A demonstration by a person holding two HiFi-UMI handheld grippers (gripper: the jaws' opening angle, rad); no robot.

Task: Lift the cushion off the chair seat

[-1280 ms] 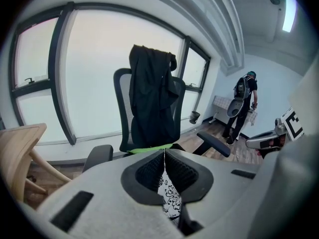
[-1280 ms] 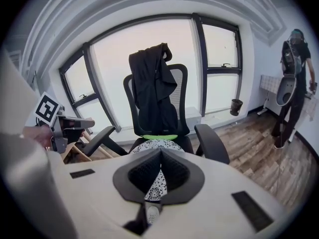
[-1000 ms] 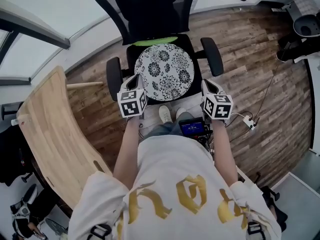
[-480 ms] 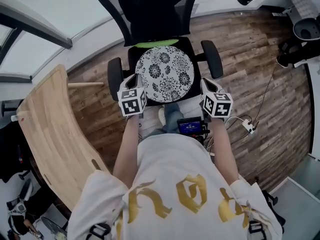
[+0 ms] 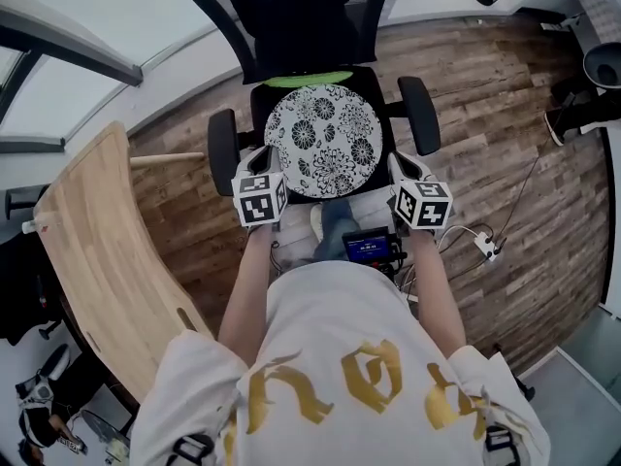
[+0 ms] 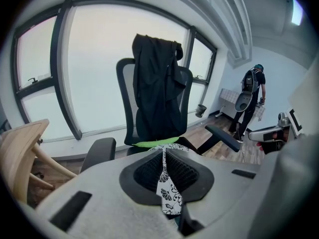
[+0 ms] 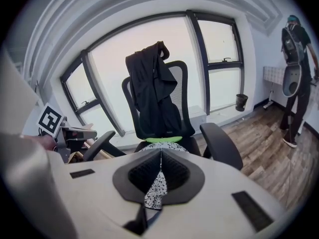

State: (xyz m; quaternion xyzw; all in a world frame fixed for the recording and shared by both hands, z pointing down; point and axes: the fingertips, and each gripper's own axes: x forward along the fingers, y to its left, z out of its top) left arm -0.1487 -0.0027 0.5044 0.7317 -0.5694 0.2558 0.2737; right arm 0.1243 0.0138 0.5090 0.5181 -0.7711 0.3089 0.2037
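Wood-plank floor (image 5: 485, 115) spreads under a black office chair (image 5: 309, 27), and on its seat we see the round, black-and-white flowered cushion (image 5: 323, 141), with a green strip (image 5: 303, 80) behind it. Our left tongs (image 6: 163, 158) are clamped on the cushion's front-left rim. Our right tongs (image 7: 160, 158) are clamped on its front-right rim. Patterned fabric is pinched between each pair of jaws.

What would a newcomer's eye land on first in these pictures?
The round black-and-white flowered cushion on the black office chair, at the head view's top centre. The left gripper and right gripper each pinch a fold of its near edge between shut jaws. A black garment hangs over the chair back, and a curved wooden piece fills the head view's left.
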